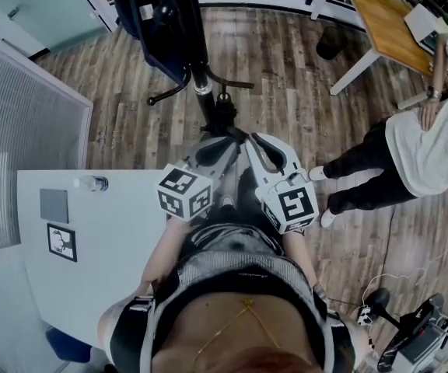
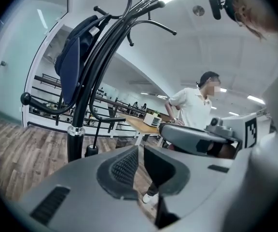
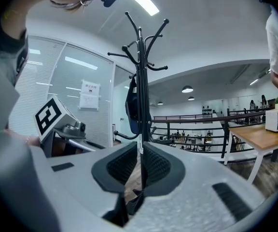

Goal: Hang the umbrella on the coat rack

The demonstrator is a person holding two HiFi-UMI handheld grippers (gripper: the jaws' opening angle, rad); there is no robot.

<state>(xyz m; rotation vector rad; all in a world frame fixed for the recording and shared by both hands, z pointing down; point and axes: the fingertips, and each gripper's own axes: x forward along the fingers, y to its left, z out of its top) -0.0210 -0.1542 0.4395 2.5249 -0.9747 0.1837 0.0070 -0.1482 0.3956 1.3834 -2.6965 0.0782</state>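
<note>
Navy fabric, limp and folded, makes up the umbrella [image 2: 74, 62]. It hangs against the coat rack [image 2: 75, 146] under the curved black arms, well beyond our left fingers [image 2: 124, 168] and up to their left. The rack is glossy black metal tubing with a bright collar round its pole, and it stands on grey-brown wood planks [image 1: 286, 76].

Our left gripper [image 2: 141, 151] is smooth grey plastic with ribbed black pads. The fingers stand almost together, leaving only a slit through which we see floor. They hold nothing and touch nothing.

Our right gripper [image 3: 140, 149] is built the same way. Its fingers [image 3: 122, 166] are also drawn close, with a thin gap between them and nothing gripped. The rack's pole shows through that gap, straight ahead and well apart from the tips, and the umbrella hangs just left of the pole.

To the left of our left fingers lies a flat white table [image 1: 115, 263] with a clear bottle [image 1: 92, 183] on its side. To the right of our right fingers a person [image 1: 430, 142] in a white top and dark trousers stands beside a wooden table [image 1: 383, 18].
</note>
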